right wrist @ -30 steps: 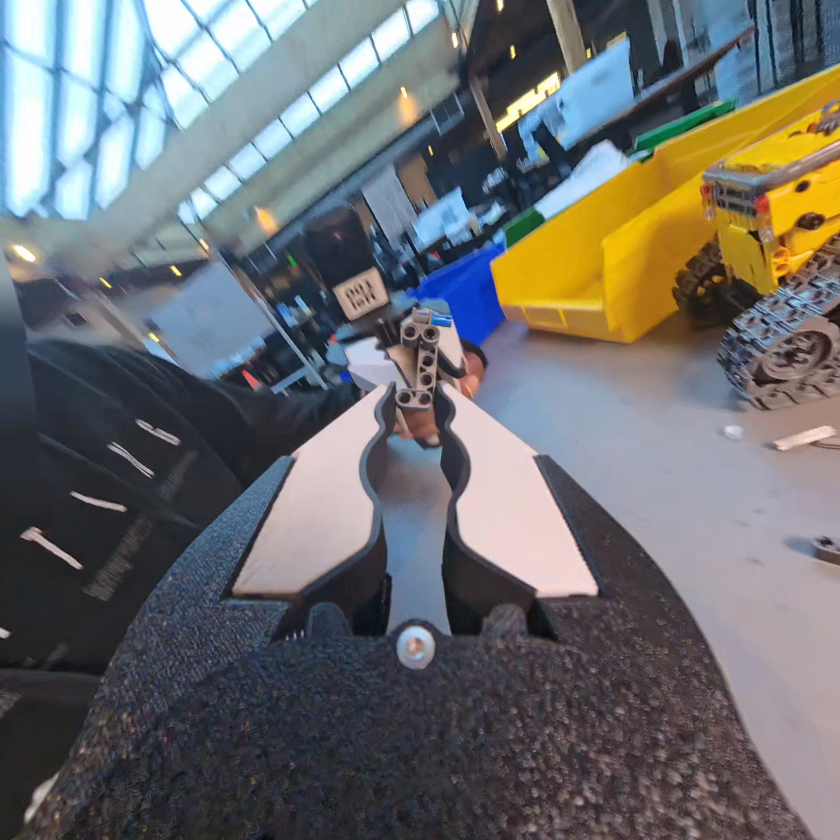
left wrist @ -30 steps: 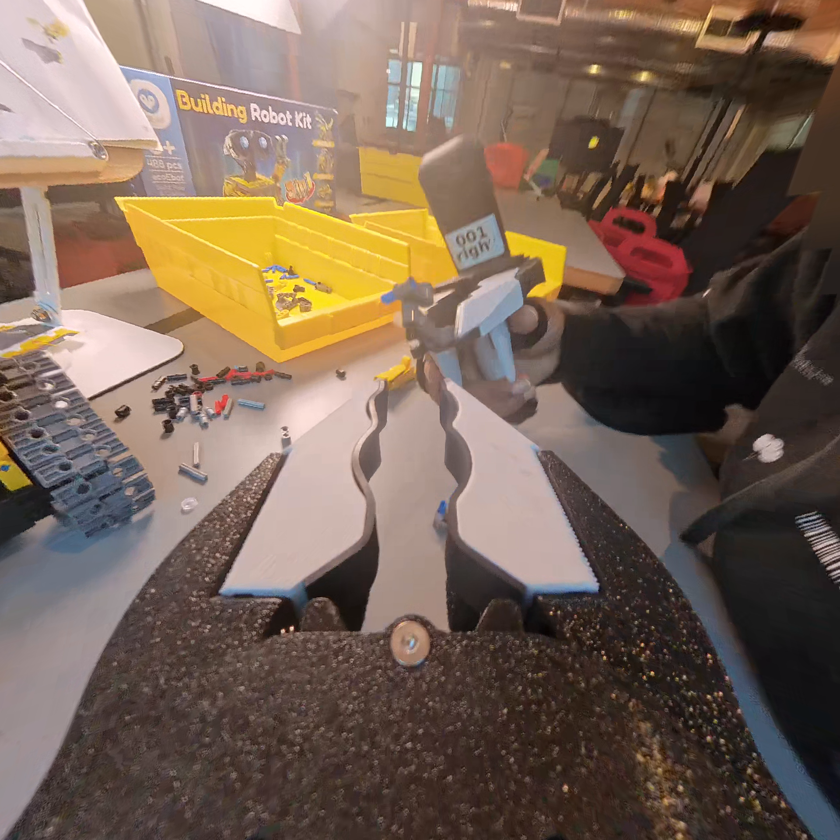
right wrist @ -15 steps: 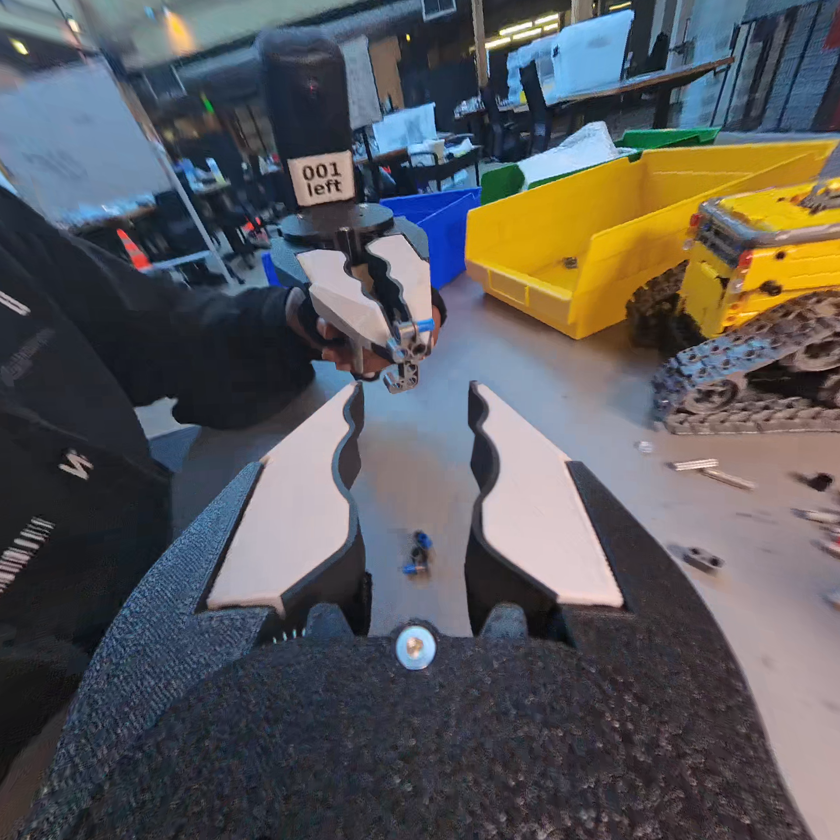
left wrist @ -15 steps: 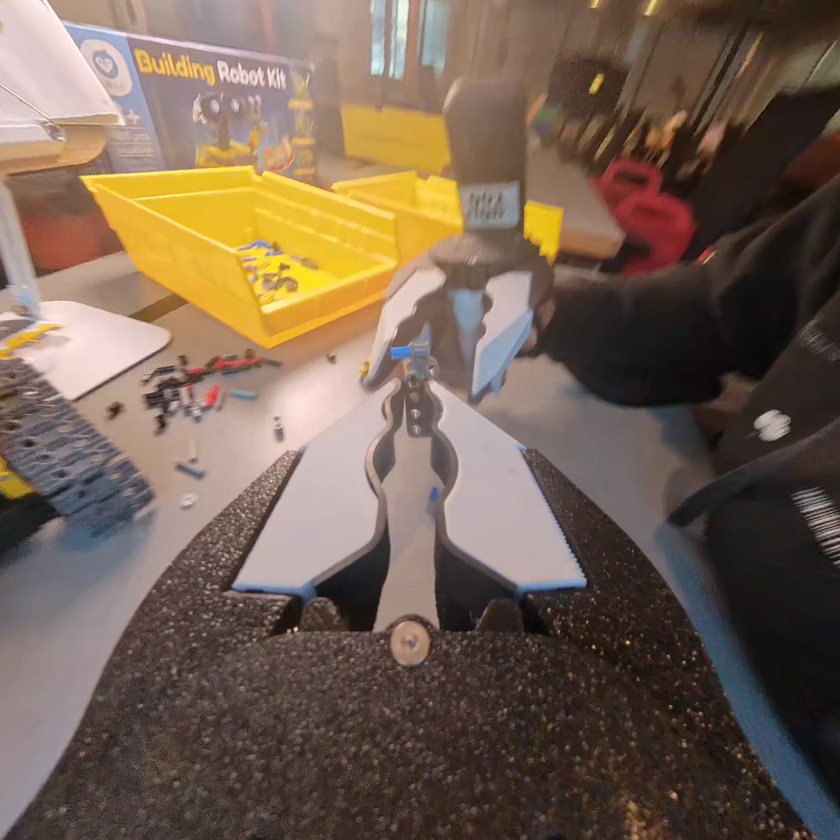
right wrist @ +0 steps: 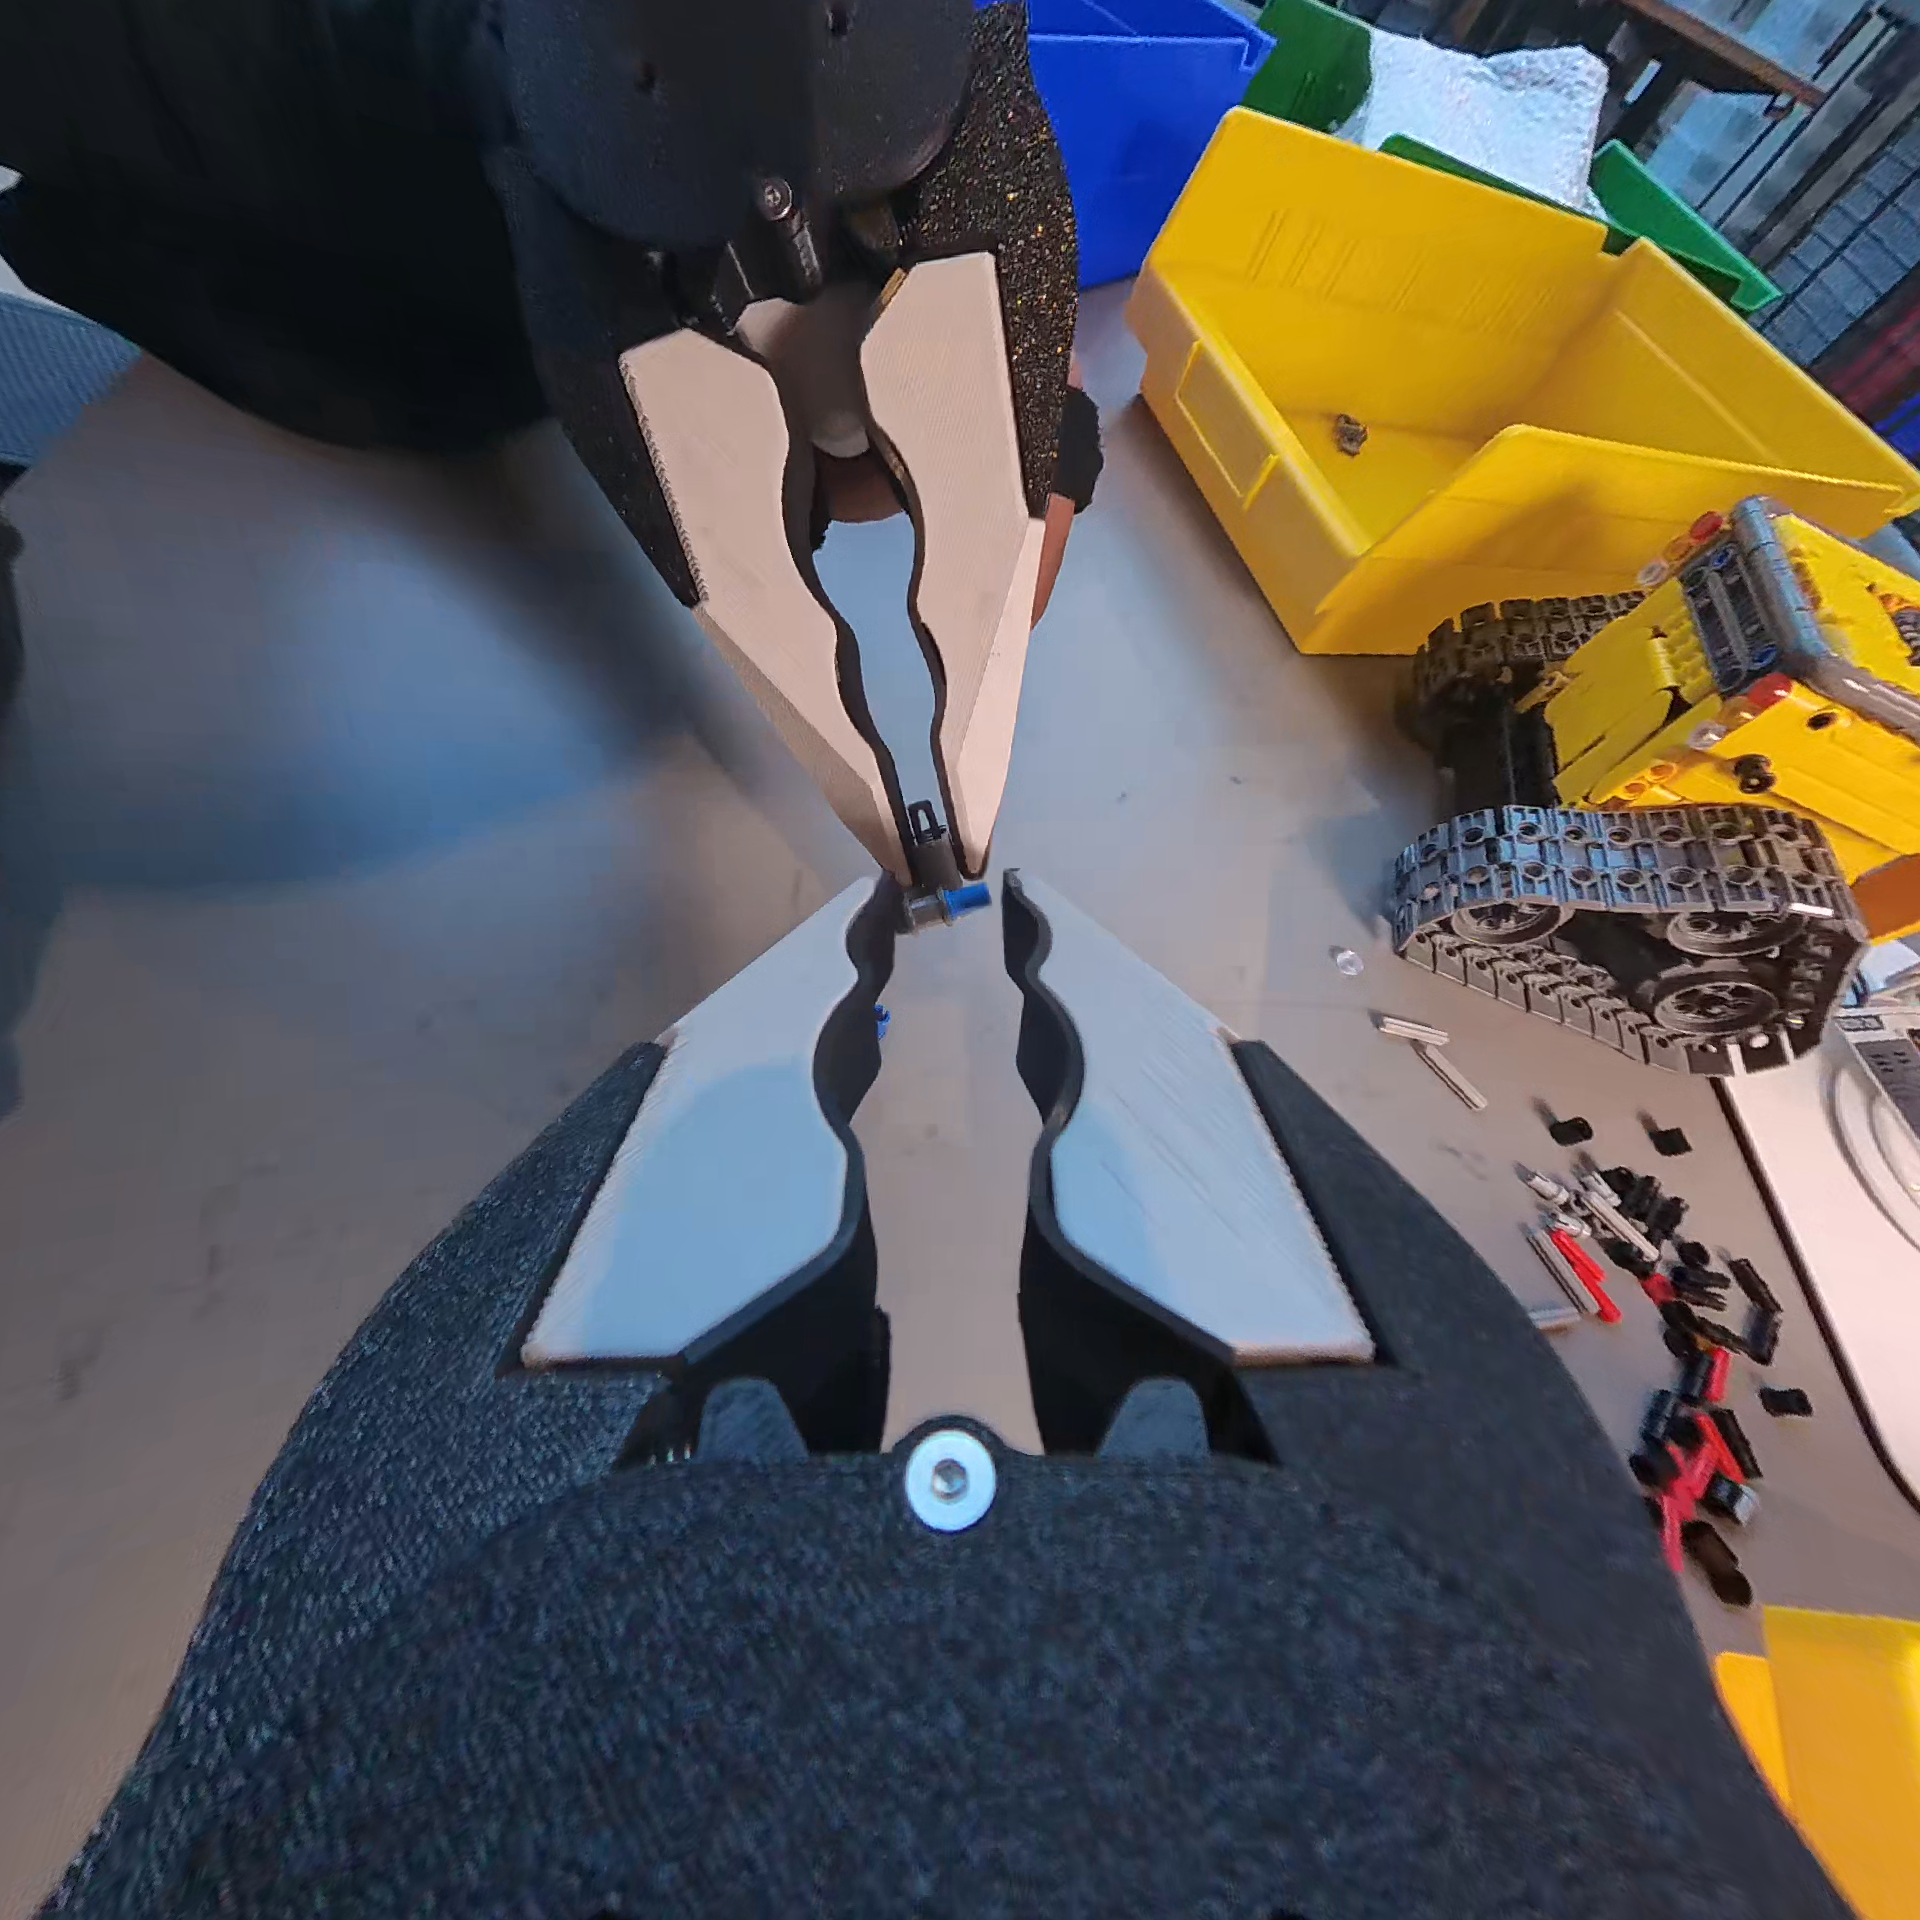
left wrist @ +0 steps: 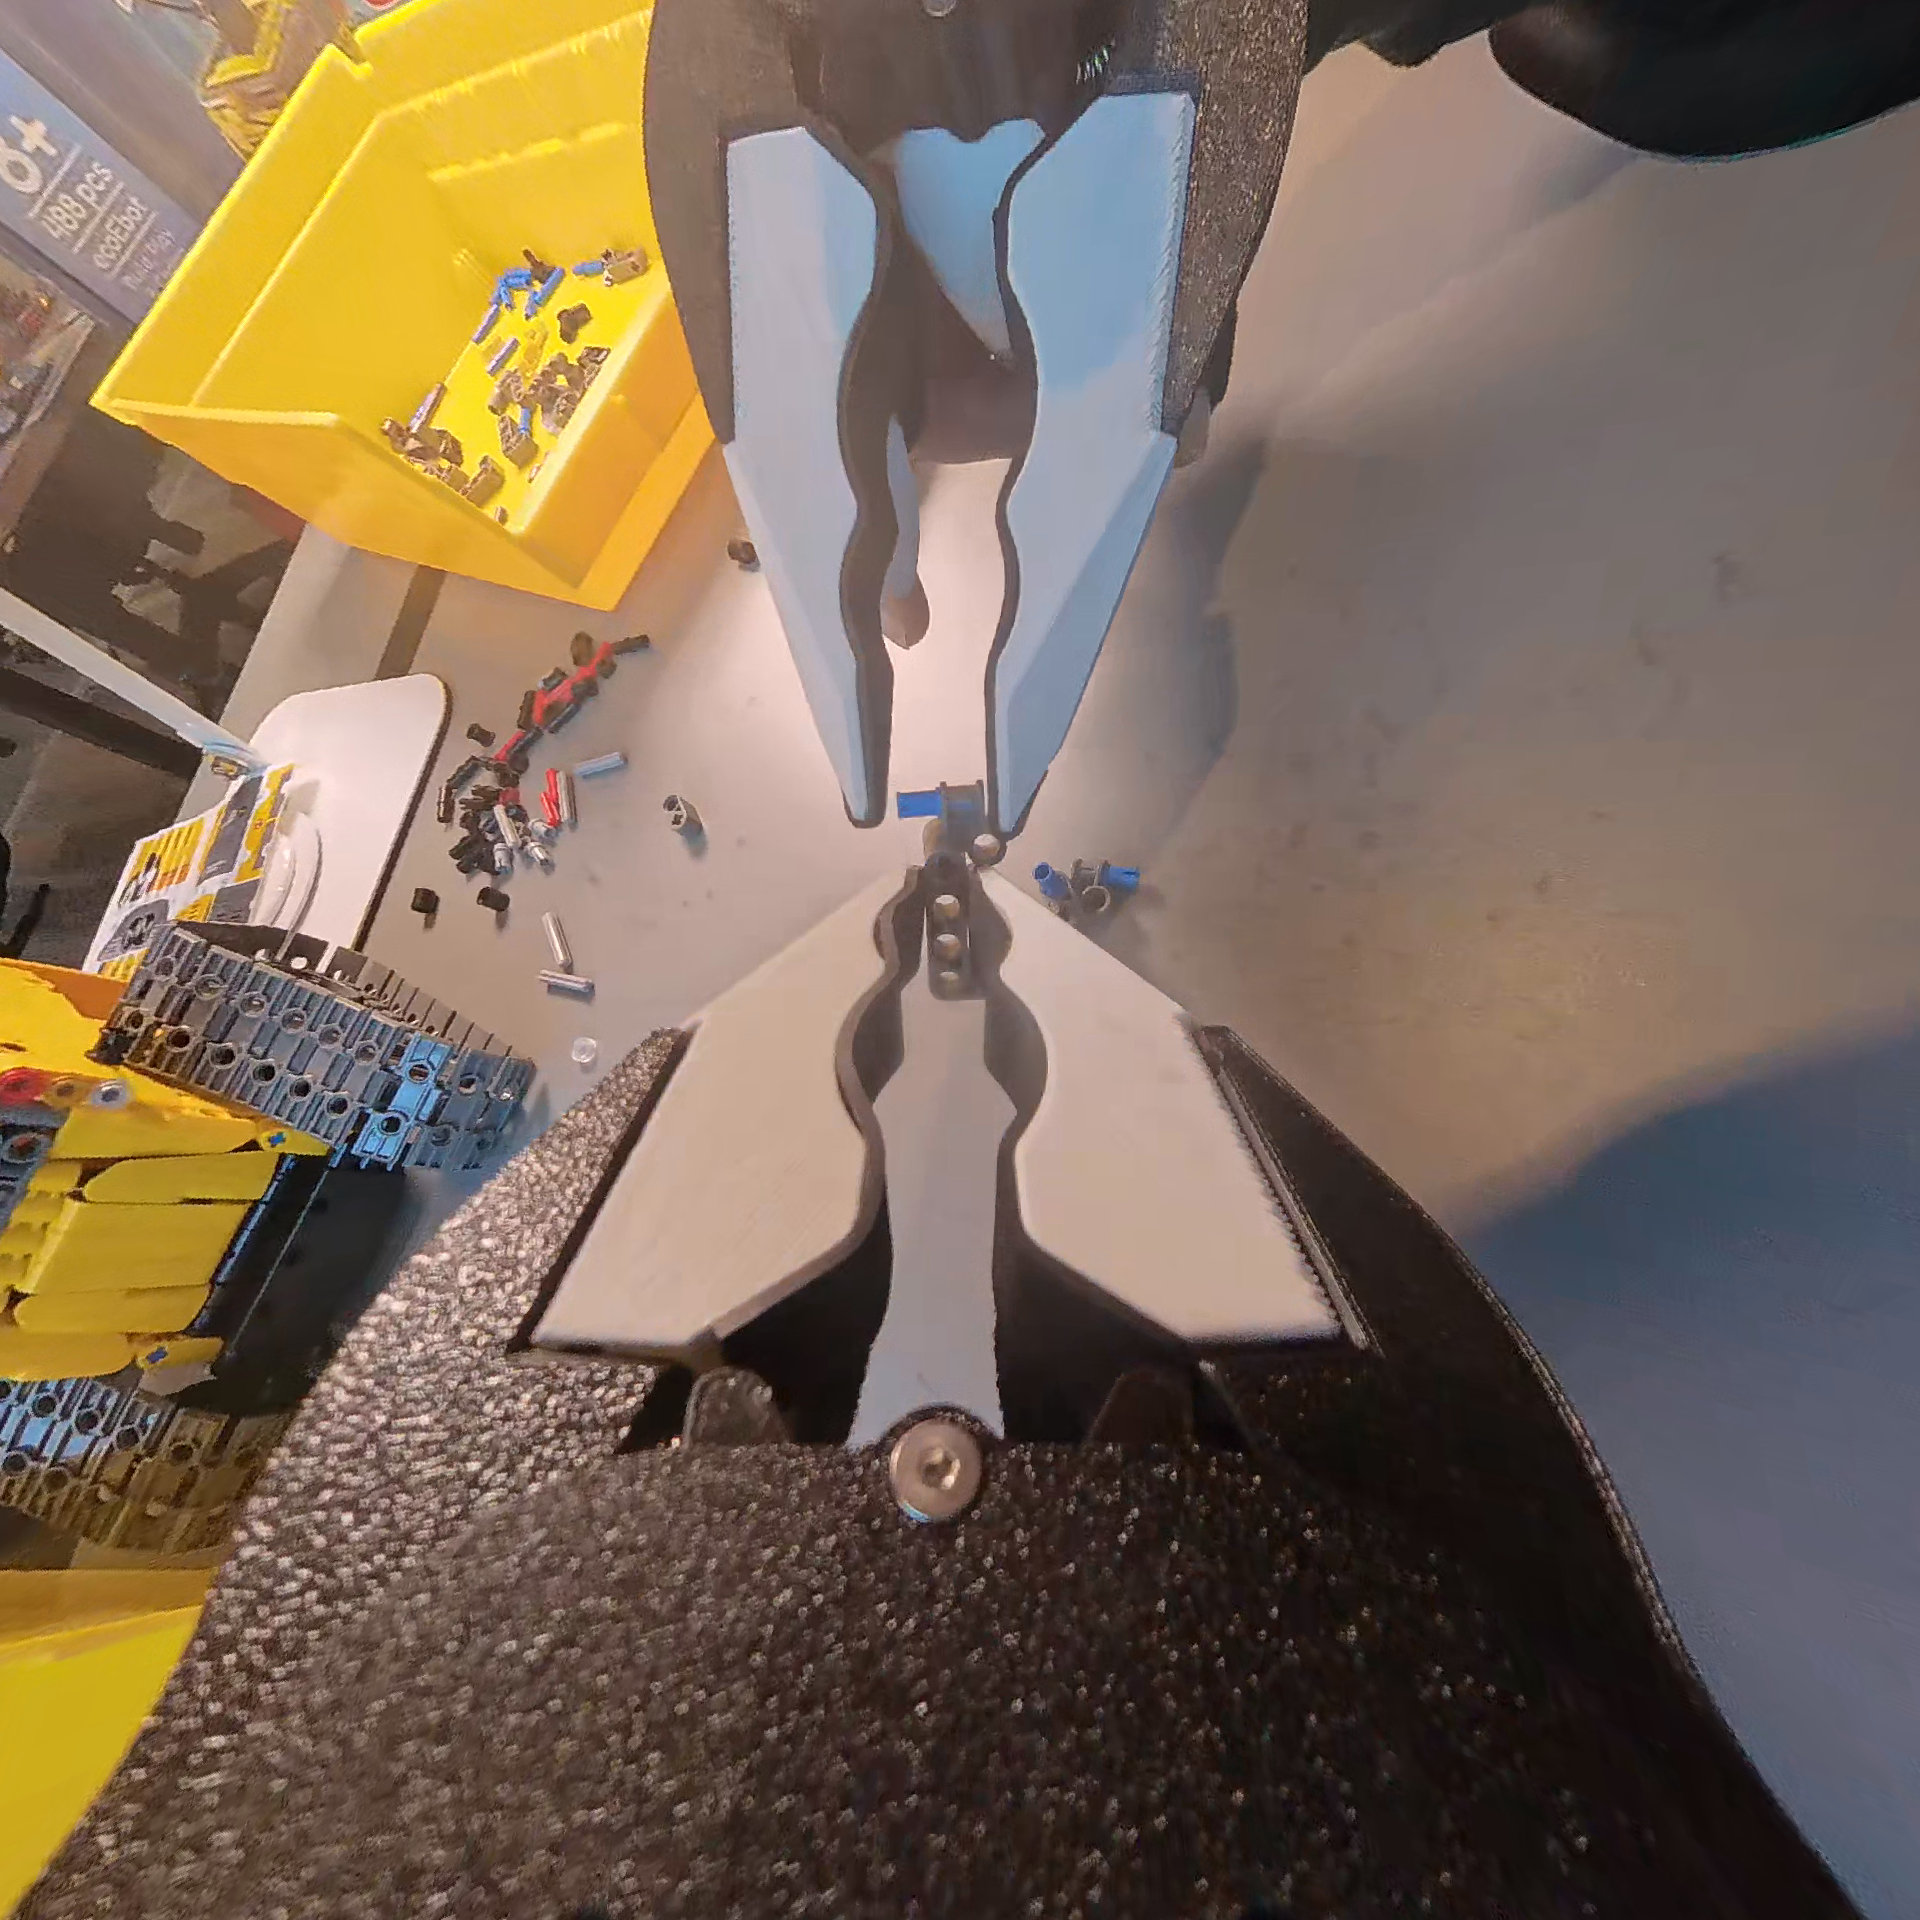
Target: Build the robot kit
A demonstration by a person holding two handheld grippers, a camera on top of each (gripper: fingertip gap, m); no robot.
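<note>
The left gripper [left wrist: 948, 883] clamps a dark holed beam [left wrist: 948, 940]. At its 12 o'clock, the right gripper [left wrist: 928, 816] stands open around a blue pin [left wrist: 916, 802].

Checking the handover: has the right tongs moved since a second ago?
Yes. In the left wrist view the right tongs has swung from beside the yellow bin to tip-to-tip over the table.

A grey table [left wrist: 1558, 623] carries a yellow bin [left wrist: 343, 343] holding small blue and black parts. Beside it lies a scatter of loose black, red and grey pins [left wrist: 520, 790]. A yellow tracked model vehicle [right wrist: 1683, 810] stands near another yellow bin [right wrist: 1455, 343].
</note>
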